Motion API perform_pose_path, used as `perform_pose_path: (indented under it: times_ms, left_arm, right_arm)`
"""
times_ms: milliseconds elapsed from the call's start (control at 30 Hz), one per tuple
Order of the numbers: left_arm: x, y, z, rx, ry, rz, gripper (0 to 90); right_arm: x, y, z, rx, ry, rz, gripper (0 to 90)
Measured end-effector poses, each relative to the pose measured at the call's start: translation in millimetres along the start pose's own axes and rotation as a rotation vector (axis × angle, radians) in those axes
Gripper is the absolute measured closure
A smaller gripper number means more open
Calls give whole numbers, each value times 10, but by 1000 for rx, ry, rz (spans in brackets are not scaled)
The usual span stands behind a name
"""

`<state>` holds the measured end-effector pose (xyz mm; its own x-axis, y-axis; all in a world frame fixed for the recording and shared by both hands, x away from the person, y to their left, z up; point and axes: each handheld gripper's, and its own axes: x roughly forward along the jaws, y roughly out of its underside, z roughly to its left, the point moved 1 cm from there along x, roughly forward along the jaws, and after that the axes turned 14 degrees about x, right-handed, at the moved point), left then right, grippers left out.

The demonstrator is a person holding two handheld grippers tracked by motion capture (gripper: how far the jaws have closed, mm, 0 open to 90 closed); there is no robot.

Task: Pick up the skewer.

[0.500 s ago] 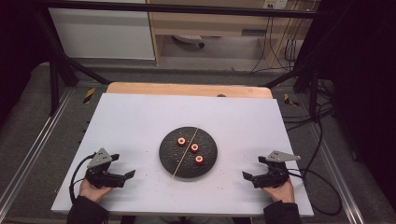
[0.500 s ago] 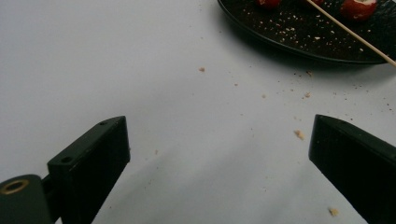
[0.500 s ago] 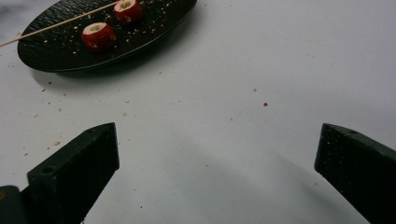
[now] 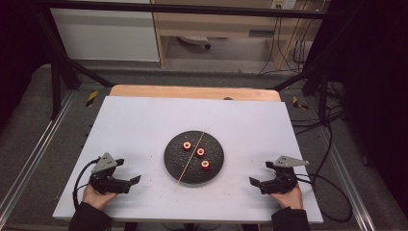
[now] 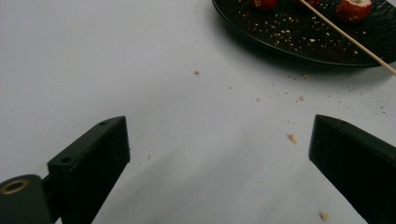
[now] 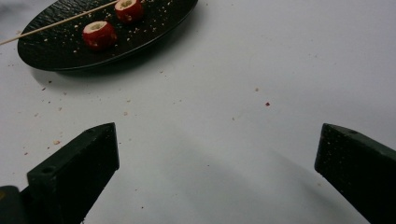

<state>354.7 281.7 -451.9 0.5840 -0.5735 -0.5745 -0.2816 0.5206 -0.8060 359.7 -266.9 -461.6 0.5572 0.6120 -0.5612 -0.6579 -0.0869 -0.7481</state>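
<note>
On either side of the black plate [image 4: 217,169] at the middle of the surface [image 4: 144,120], my left hand-held gripper [image 4: 129,182] and right hand-held gripper [image 4: 256,183] rest with jaws apart and empty, so nothing looks begun: three red fruit pieces [image 4: 205,165] and the skewer [image 4: 191,157] lie loose on it, unthreaded.

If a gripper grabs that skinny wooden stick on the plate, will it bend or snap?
The stick looks very thin and long, so it would probably flex a little and might snap under a hard squeeze. It seems light. It lies across the black plate with one end past the rim, so a push would likely roll or swing it towards the red pieces.
</note>
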Motion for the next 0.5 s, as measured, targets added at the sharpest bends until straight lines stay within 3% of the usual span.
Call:
perform_pose_path:
  times_ms: [500]
  left_arm:
    - [35,-102,-89,5,1,12,53]
  right_arm:
    - [7,4,8,-3,5,4,7]
